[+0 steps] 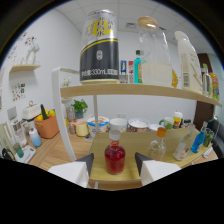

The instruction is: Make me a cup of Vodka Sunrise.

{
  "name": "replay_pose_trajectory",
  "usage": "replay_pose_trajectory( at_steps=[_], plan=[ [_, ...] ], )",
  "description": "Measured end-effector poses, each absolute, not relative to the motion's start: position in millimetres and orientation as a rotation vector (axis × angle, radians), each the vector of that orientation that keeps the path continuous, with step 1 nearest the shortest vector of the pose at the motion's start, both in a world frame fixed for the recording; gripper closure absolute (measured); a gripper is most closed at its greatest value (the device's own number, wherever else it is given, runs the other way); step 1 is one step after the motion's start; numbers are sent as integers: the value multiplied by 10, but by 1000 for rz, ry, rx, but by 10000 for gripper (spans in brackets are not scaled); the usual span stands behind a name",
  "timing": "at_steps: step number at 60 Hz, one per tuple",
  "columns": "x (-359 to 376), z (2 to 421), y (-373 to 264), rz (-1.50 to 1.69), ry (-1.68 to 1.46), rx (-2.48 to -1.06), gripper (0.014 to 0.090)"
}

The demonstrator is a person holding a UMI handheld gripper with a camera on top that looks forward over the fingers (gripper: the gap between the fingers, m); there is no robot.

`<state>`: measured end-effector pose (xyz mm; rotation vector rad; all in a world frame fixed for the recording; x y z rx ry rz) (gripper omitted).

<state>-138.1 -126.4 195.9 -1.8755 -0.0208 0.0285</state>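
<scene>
A small round flask of red liquid (114, 159) with a pale stopper stands on the wooden tabletop (127, 140). It is between the fingers of my gripper (114, 162), which is open, with a gap at each side of the flask. The dark fingertips (88, 161) reach about level with its belly. On the wooden shelf (165, 91) above stand a black and white 330 mL can (99, 47), a glass jar with a cork lid (152, 50), a teal bottle (138, 65) and a white carton (187, 60).
Beyond the flask stand a clear bottle with an orange cap (159, 145), a white bottle (182, 149) and a blue bottle (198, 141) to the right. Cups and bowls (119, 125) line the back. An orange pot (47, 126) and a small plant (79, 107) stand to the left.
</scene>
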Motion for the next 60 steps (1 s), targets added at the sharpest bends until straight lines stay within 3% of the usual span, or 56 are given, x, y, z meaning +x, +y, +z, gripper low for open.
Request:
replay_pose_trajectory(
  at_steps=[5,15,33,46,60],
  plan=[
    [-1406,1880,-1141,27,-18,-1888,381],
    [-1355,1903,-1019,-14,-15,-1850,680],
    [-1335,1993,-1132,-10,-53,-1833,699],
    [-1254,2264,-1580,29,-72,-1780,699],
    [-809,1885,-2033,116,96,-1838,700]
  ],
)
